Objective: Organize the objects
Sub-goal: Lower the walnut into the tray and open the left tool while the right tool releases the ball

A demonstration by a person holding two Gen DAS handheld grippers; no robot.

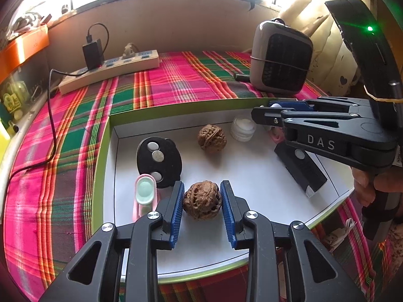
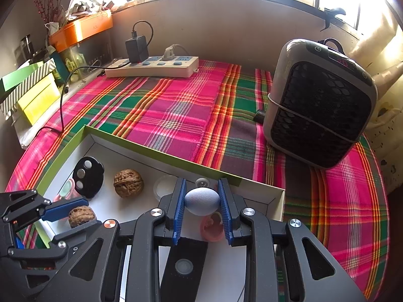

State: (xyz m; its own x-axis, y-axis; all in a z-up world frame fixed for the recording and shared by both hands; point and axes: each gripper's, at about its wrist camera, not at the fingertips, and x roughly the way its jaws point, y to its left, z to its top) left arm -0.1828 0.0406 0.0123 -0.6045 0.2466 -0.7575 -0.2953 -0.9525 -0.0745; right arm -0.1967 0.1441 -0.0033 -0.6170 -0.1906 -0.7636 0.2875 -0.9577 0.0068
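- In the left wrist view, the left gripper (image 1: 202, 201) is seen at 6 o'clock with its blue pads closed on a walnut (image 1: 202, 199), just above the white floor of the green-rimmed box (image 1: 100, 156).
- A second walnut (image 1: 211, 138) is found at 12 o'clock from the held one, well apart from it.
- A black oval piece with three round discs (image 1: 159, 162) is propped at 10 o'clock, and a pink holder with a pale green insert (image 1: 145, 196) lies just beside the left finger.
- A small white jar (image 1: 243, 128) is set near the far wall at 1 o'clock, partly screened by the right gripper (image 1: 262, 114), which reaches in from 3 o'clock.
- A black wedge-shaped block (image 1: 301, 168) lies below that gripper.
- In the right wrist view, a pale blue egg-shaped object (image 2: 202, 200) is clamped between the right gripper's pads (image 2: 202, 201).
- A pink ring-shaped item (image 2: 212, 227) sits beneath it, and a black strip with a round button (image 2: 183, 264) lies at 6 o'clock.
- On the plaid cloth (image 2: 176, 110) beyond the box, a power strip (image 2: 151, 68) is placed at 11 o'clock and a grey fan heater (image 2: 320, 103) at 2 o'clock.
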